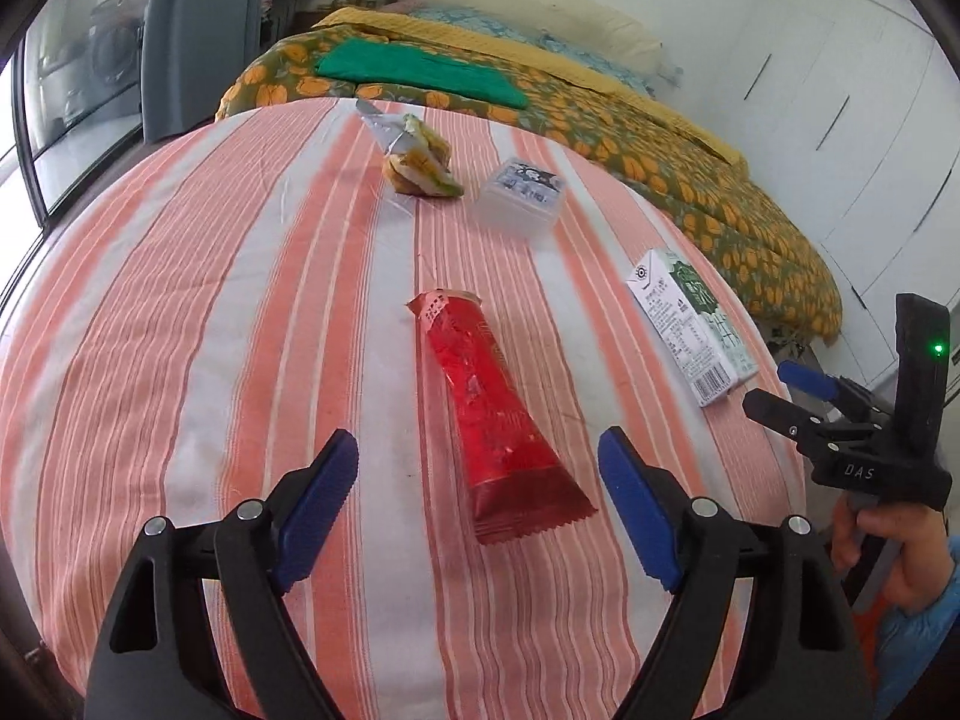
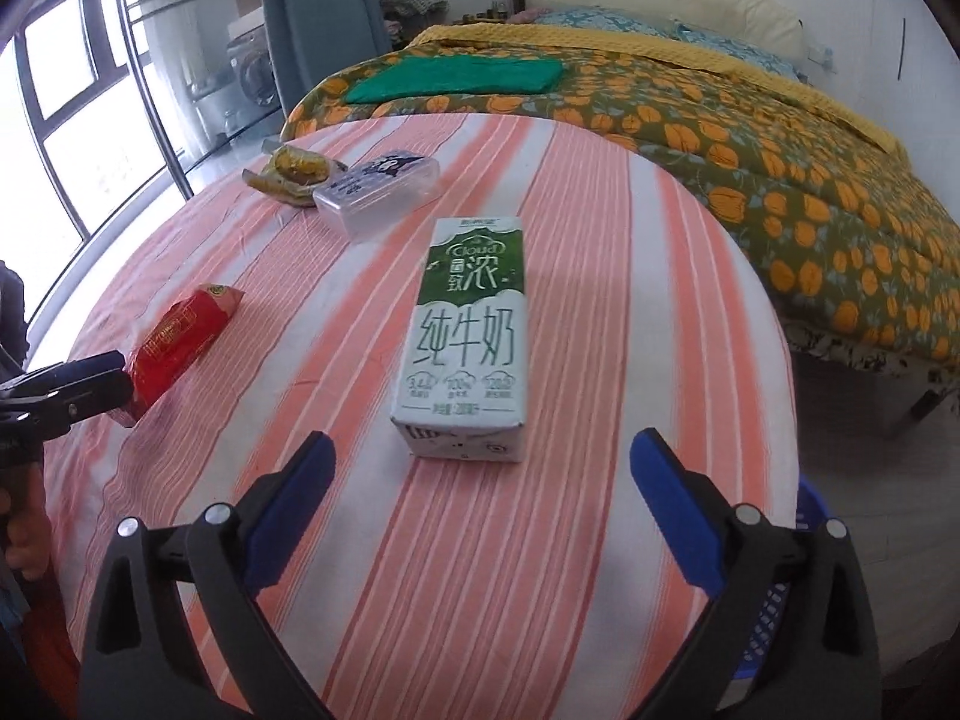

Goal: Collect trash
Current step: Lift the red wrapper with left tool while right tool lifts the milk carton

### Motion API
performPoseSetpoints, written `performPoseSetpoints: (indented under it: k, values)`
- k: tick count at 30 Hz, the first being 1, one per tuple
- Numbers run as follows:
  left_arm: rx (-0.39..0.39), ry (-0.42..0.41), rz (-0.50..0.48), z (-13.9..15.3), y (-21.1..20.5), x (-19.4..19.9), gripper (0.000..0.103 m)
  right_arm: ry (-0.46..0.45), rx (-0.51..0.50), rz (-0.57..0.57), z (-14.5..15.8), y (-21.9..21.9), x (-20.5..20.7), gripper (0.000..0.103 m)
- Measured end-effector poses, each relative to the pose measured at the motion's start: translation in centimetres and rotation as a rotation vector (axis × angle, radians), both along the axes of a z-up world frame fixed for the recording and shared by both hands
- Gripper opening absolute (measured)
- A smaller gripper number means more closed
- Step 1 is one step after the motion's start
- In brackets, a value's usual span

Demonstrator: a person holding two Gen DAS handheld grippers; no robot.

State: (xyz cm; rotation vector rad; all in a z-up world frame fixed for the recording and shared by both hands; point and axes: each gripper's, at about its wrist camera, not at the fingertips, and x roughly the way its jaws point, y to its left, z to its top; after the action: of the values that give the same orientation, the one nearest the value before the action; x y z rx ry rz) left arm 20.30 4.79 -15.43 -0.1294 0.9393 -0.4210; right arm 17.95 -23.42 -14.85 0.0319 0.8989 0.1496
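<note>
Red wrappers (image 1: 492,414): one is lying on the bench (image 1: 180,300)
Yellow-green wrappers (image 1: 420,165): one is lying there
Clear boxes (image 1: 521,195): one is sitting there
Milk cartons (image 2: 462,342): one is lying there
Green cloths (image 1: 420,69): one is lying on the bed (image 1: 690,174)
Claws: two are showing

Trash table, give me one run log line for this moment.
left gripper: open over red wrapper | right gripper: open before milk carton | clear box, yellow wrapper: untouched
</note>
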Motion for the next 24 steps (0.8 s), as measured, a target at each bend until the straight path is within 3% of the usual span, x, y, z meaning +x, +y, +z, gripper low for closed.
performPoseSetpoints:
  k: [8,14,16,18,20,21,24]
  values:
    - [0.077,-0.077,-0.015,0.6,-1.9,3.0,0.081,0.051,-0.038,0.027,1.4,1.1,3.4,0.096]
    - [0.129,-0.037,-0.046,-0.6,-2.6,4.9,0.064,0.145,-0.103,0.074,1.6,2.8,7.5,0.096]
    - [0.141,-0.049,-0.053,-0.6,-2.8,4.8,0.060,0.163,-0.130,0.080,1.5,3.2,8.4,0.090]
    - [0.141,-0.054,-0.055,-0.5,-2.9,4.8,0.055,0.183,-0.154,0.074,1.2,3.4,9.0,0.071]
    - [0.161,-0.051,-0.063,-0.9,-3.3,4.9,0.044,0.229,-0.151,0.064,0.6,3.3,9.6,0.062]
    - [0.181,-0.051,-0.069,-1.1,-3.5,4.9,0.039,0.240,-0.145,0.059,0.4,3.1,9.6,0.052]
    - [0.222,-0.070,-0.069,-1.3,-3.8,4.7,0.019,0.218,-0.148,0.058,0.8,3.0,9.1,0.050]
